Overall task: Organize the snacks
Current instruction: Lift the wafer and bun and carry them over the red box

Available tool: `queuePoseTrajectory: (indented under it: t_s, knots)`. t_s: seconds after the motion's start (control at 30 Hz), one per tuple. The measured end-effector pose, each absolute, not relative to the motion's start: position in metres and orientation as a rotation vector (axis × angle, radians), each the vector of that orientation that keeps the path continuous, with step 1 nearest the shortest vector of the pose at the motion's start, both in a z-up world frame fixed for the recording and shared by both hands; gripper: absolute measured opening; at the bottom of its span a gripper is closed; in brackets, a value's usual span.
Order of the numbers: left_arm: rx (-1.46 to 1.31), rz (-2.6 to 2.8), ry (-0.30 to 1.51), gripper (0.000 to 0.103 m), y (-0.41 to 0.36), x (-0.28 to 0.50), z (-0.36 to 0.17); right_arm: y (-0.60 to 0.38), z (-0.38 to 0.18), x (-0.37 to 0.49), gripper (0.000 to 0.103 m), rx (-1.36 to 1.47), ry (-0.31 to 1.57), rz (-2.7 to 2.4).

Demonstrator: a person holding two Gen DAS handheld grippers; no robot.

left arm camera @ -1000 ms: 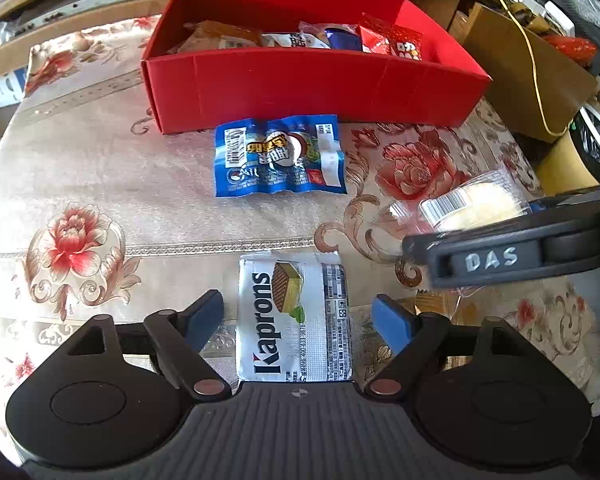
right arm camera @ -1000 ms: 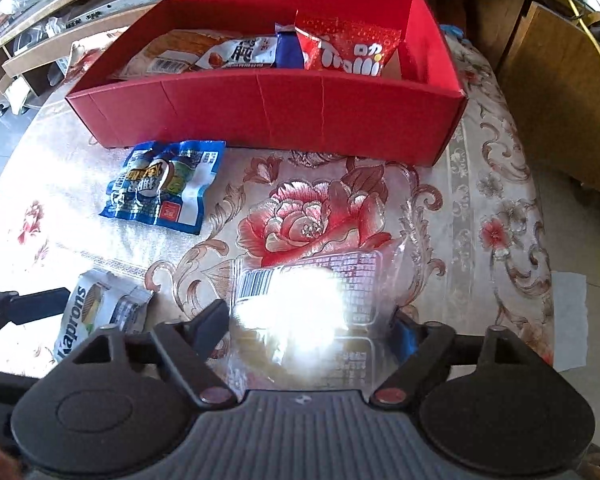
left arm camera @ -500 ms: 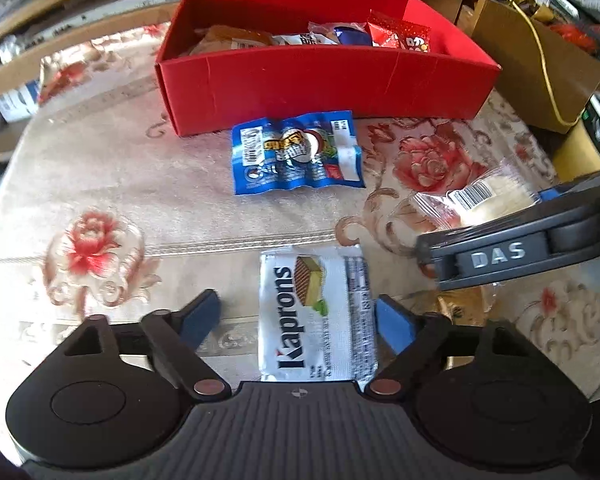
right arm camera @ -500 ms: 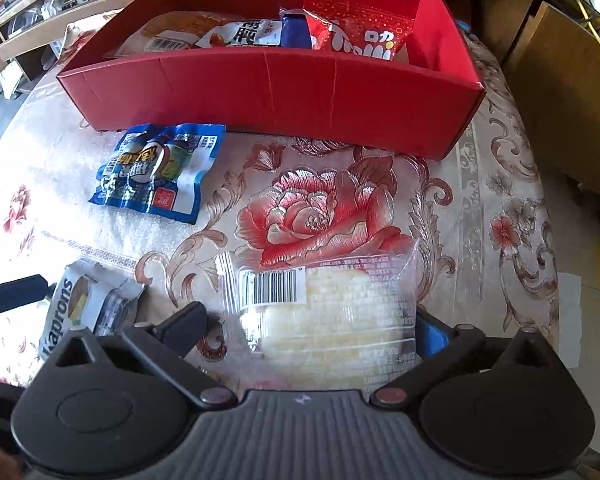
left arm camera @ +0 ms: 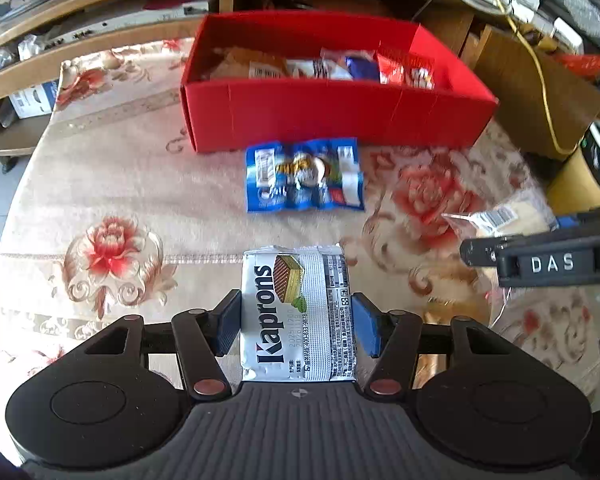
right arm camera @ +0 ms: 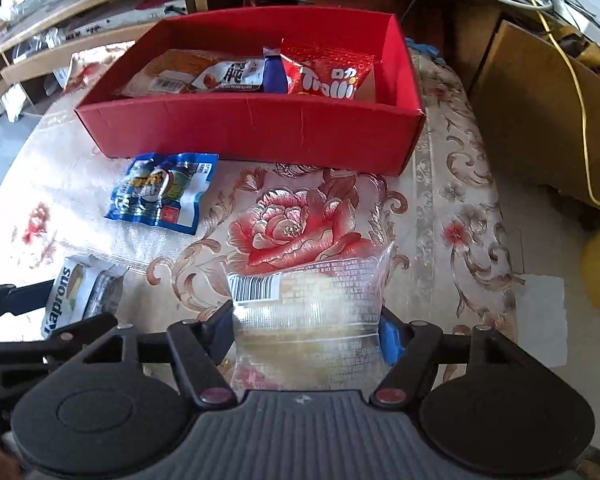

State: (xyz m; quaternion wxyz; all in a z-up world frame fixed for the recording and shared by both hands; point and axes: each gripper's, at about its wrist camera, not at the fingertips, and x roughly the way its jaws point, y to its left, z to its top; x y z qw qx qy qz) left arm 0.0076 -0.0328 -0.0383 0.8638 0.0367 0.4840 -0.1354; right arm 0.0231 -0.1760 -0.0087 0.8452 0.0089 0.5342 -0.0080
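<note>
Floral tablecloth (left arm camera: 112, 184) under two claws, each clamping a snack packet.

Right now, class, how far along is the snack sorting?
Done: several packets, including a red Trolli bag, lie in the red box. In hand: the left gripper clamps the Kaprons wafer; the right gripper clamps a clear bag. Left: both to box, plus the blue packet on the tablecloth.
</note>
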Motion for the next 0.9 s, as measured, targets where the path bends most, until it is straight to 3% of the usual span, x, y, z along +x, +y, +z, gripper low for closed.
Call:
queuePoseTrajectory:
  t_s: [0.9]
  knots:
    - [-0.052, -0.296, 0.821, 0.065, -0.035, 0.069, 0.026, -0.212, 0.052, 0.047, 0.076, 0.169, 0.922, -0.065]
